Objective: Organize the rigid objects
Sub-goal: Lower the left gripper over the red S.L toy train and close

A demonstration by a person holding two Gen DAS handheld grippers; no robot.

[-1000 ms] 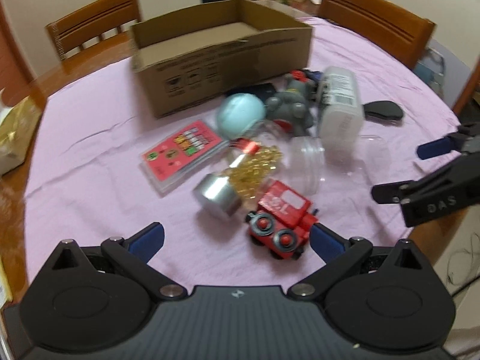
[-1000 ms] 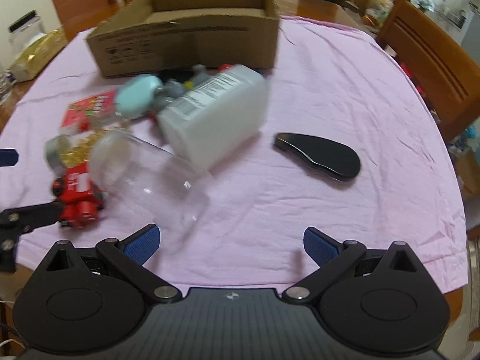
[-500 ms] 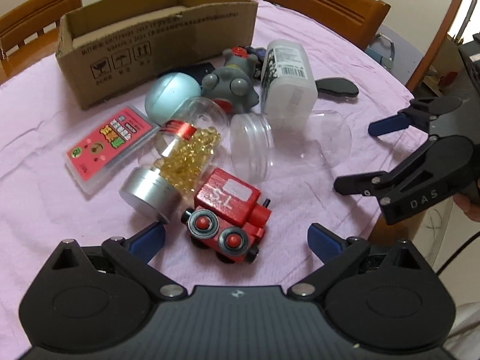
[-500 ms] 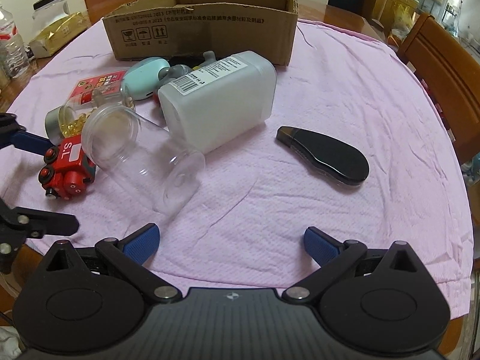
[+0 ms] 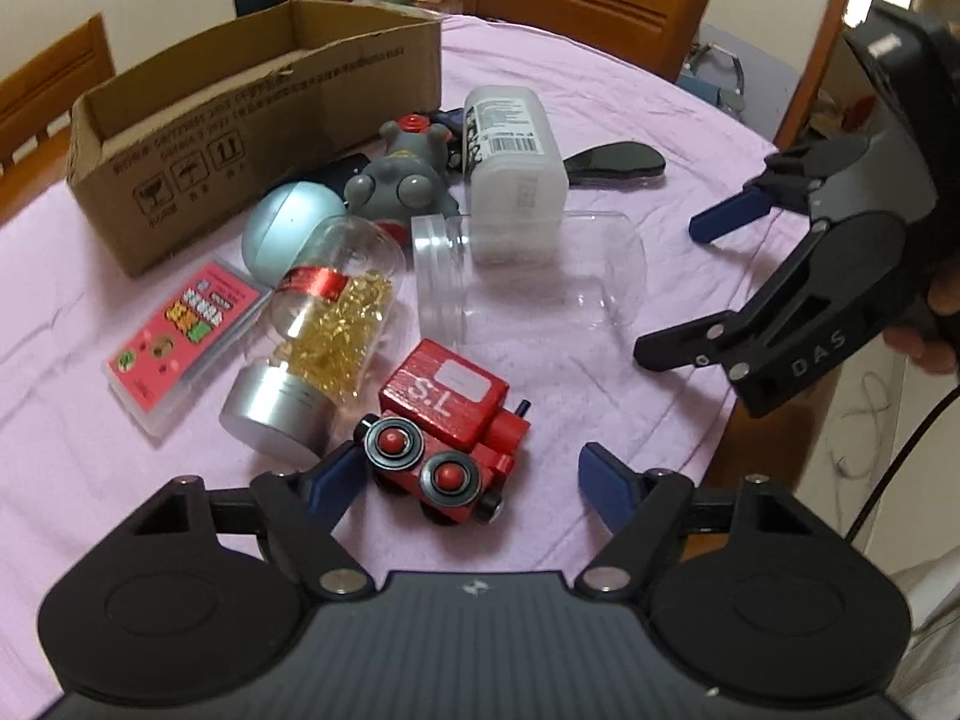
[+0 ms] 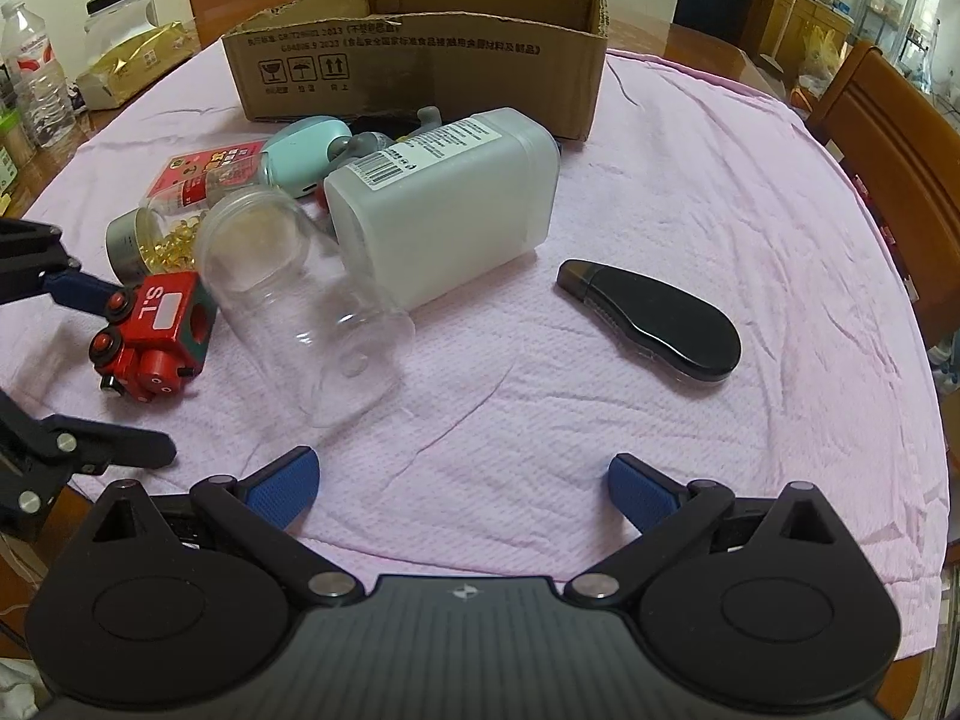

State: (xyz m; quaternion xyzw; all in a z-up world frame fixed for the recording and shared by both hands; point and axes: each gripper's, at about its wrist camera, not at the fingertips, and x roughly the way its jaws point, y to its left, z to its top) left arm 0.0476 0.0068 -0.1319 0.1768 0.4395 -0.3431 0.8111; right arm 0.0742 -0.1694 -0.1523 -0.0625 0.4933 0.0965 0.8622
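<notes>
The red toy train (image 5: 447,420) lies on the pink cloth (image 5: 600,96) at the near edge of the pile, between our left gripper (image 5: 474,471) fingers, which have just been closing; the right pad stays clear. Our right gripper (image 6: 462,486) hangs released, near the clear jar (image 6: 300,300).

Left gripper (image 5: 474,474) half-closed; right gripper (image 6: 462,480) wide
</notes>
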